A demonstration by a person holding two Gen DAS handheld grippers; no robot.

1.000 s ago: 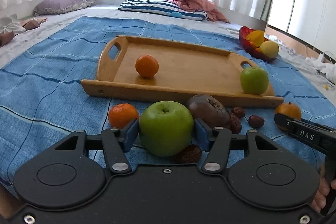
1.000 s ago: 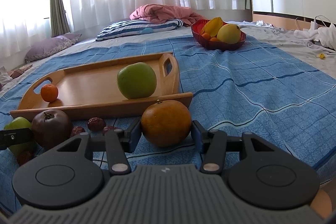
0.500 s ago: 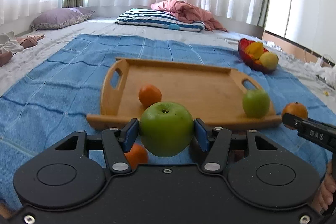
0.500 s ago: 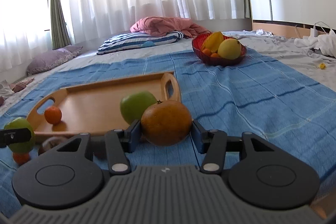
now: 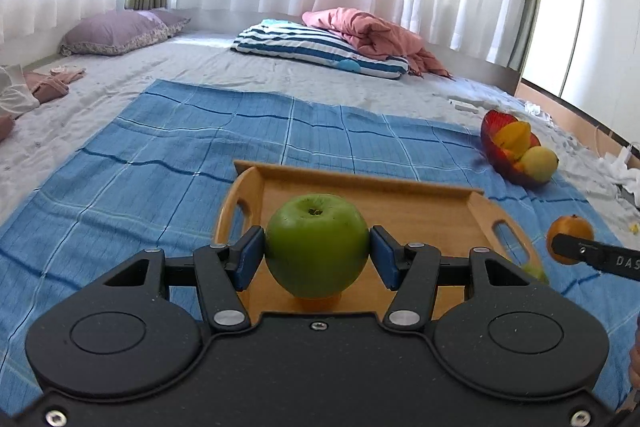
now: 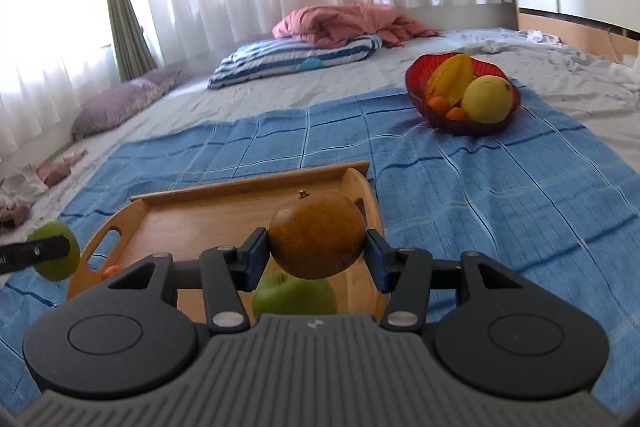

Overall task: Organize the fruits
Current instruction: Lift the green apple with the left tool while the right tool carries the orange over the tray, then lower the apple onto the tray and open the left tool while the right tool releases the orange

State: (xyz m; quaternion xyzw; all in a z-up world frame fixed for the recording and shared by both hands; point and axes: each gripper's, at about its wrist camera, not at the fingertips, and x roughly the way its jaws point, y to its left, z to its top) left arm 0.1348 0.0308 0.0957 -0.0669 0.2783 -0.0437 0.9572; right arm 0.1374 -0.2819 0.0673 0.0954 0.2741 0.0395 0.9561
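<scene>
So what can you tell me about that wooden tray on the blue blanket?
The wooden tray looks like pale bamboo: rectangular, with a low raised rim and a curved cut-out handle at each end. It lies flat on the blue checked blanket. A green apple and a small orange fruit show inside it, both partly hidden.

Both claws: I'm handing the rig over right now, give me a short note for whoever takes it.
Left claw: shut on the green apple, held in the air over the wooden tray.
Right claw: shut on the brownish orange, also held over the tray.
Already on the tray: a second green apple and a small orange.
The red bowl with yellow fruit sits on the blue cloth beyond the tray.
Left: probably set both held fruits down on the tray; any other loose fruit is out of view.
</scene>
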